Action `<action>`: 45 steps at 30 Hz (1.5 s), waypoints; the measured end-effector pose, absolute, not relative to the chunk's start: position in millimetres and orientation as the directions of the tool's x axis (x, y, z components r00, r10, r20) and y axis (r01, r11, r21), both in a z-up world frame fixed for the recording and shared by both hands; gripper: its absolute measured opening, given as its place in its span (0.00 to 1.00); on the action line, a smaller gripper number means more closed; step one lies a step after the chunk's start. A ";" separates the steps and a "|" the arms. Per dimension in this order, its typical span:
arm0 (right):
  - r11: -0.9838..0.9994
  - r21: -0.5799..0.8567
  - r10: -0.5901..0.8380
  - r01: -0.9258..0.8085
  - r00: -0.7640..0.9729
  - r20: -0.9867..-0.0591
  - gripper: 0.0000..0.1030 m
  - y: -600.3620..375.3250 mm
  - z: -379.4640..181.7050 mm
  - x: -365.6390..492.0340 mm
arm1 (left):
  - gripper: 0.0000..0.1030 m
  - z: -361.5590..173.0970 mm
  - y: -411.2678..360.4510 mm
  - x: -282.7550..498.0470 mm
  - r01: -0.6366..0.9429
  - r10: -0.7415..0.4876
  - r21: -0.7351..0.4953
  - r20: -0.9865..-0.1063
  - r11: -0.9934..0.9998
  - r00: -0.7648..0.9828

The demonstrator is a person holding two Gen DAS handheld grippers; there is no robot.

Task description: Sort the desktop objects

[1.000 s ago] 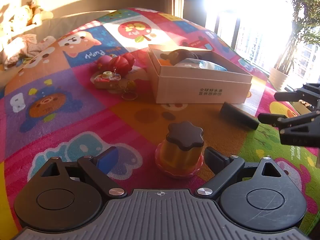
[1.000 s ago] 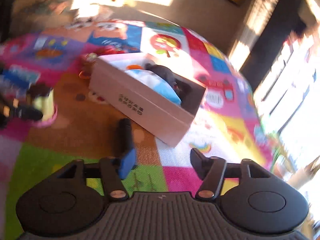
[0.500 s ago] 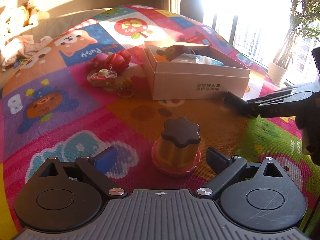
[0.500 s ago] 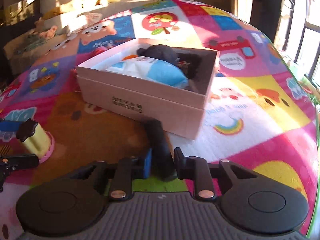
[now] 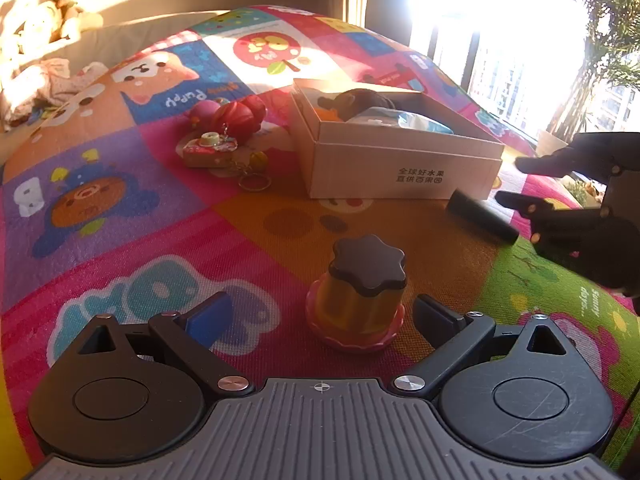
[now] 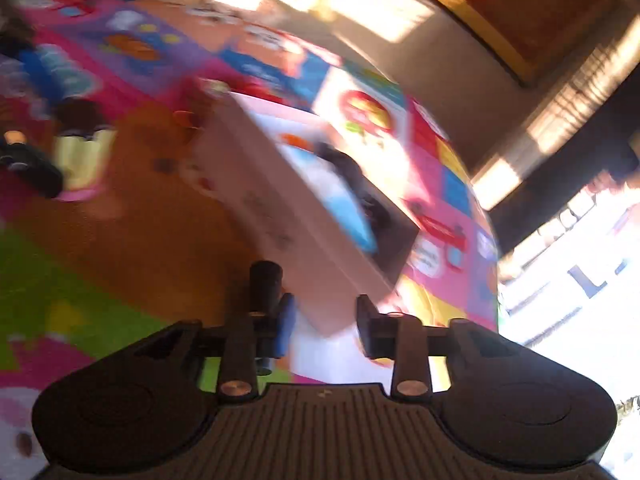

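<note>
A yellow pudding toy with a dark star-shaped lid and a pink base stands on the play mat between the fingers of my left gripper, which is open and not touching it. A black cylinder lies on the mat by the front right corner of the cardboard box. My right gripper hovers just right of it. In the blurred right wrist view the cylinder sits outside the blue pad, to its left. The right gripper is opening, with nothing between its jaws.
The box holds a dark plush and a blue-white packet. Red squishy toys, a camera keychain and key rings lie left of the box. Soft toys sit at the far left. A potted plant stands by the bright window.
Half a second ago my right gripper was shut on the black cylinder. It has since let go, rolled and shifted, and the cylinder lies on the mat. The left gripper stayed put.
</note>
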State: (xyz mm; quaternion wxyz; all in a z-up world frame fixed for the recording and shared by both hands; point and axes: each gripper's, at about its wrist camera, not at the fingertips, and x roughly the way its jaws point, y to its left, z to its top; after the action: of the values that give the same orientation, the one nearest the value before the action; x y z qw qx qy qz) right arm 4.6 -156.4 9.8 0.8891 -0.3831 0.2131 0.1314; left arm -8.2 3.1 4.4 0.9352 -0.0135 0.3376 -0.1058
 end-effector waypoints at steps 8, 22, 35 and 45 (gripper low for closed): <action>0.904 -0.245 0.140 -0.350 0.785 -0.604 0.58 -193.7 17.4 12.9 | 0.98 4.2 3.2 -8.0 0.190 -0.205 -0.093 -0.630 0.977 0.749; 0.796 -0.269 0.290 -0.543 0.731 -0.618 0.20 -153.9 15.5 40.3 | 0.99 2.9 0.8 -7.9 0.194 -0.202 -0.083 -0.635 0.977 0.746; 0.775 -0.310 0.241 -0.551 0.711 -0.660 0.43 -168.8 10.7 17.6 | 0.99 3.4 3.4 -8.1 0.193 -0.214 -0.102 -0.628 0.976 0.748; 0.949 -0.151 0.154 -0.277 0.825 -0.543 0.89 -184.5 32.7 13.5 | 0.99 3.4 3.1 -8.5 0.193 -0.214 -0.102 -0.628 0.976 0.749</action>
State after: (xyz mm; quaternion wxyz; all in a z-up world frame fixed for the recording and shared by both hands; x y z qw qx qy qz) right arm 13.5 -184.5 32.7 0.9487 -0.1122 0.2728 0.1136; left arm -8.5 3.1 3.4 0.9349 -0.0154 0.3374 -0.1087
